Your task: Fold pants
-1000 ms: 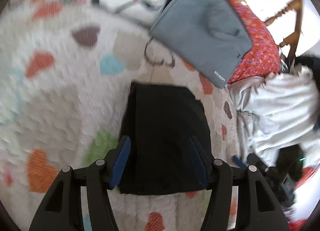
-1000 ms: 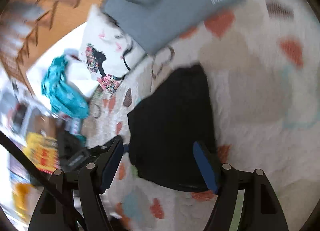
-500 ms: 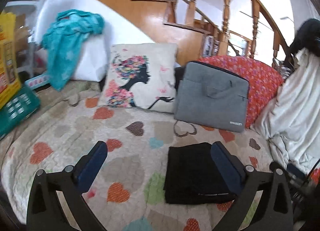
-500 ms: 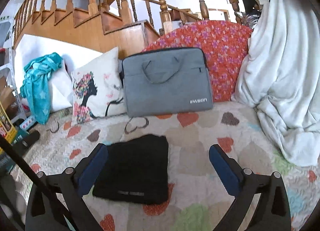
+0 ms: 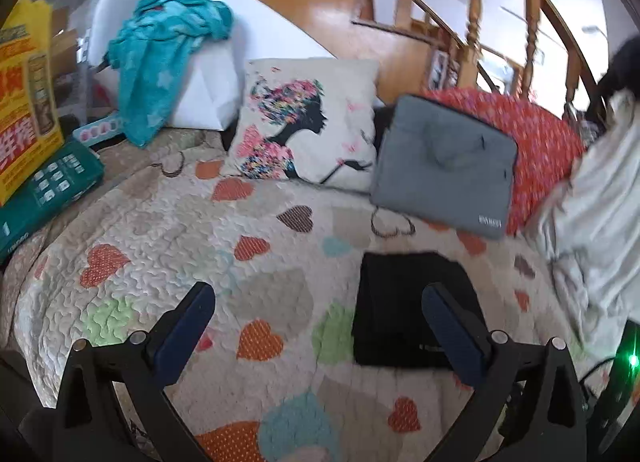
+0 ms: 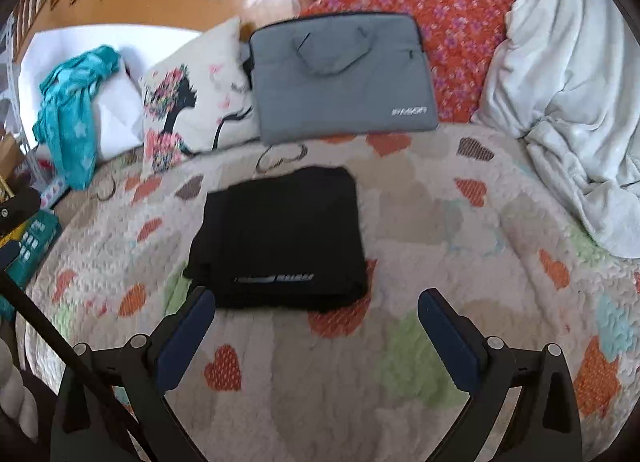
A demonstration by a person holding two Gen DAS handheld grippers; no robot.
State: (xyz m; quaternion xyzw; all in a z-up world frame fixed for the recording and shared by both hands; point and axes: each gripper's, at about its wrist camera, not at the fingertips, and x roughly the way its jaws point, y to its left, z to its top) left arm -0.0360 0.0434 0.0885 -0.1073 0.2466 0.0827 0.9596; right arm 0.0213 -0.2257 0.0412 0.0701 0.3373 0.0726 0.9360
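The black pants (image 6: pixel 284 238) lie folded into a flat rectangle on the heart-patterned quilt (image 6: pixel 440 246), with a white logo stripe near the front edge. In the left wrist view the pants (image 5: pixel 404 302) sit to the right, partly behind the right finger. My left gripper (image 5: pixel 316 302) is open and empty, held above the quilt (image 5: pixel 200 246) and left of the pants. My right gripper (image 6: pixel 316 306) is open and empty, just in front of the pants, not touching them.
A grey laptop bag (image 6: pixel 340 73) leans on a red floral cushion (image 6: pixel 460 33) behind the pants. A printed pillow (image 6: pixel 192 105) and teal cloth (image 6: pixel 76 101) stand at back left. A white blanket (image 6: pixel 568 93) piles at right. Boxes (image 5: pixel 32 133) sit at far left.
Both grippers have lifted off and pulled back from the folded pants, tilting from looking down to looking forward. Their jaws have opened wider. The pants stay flat on the quilt.
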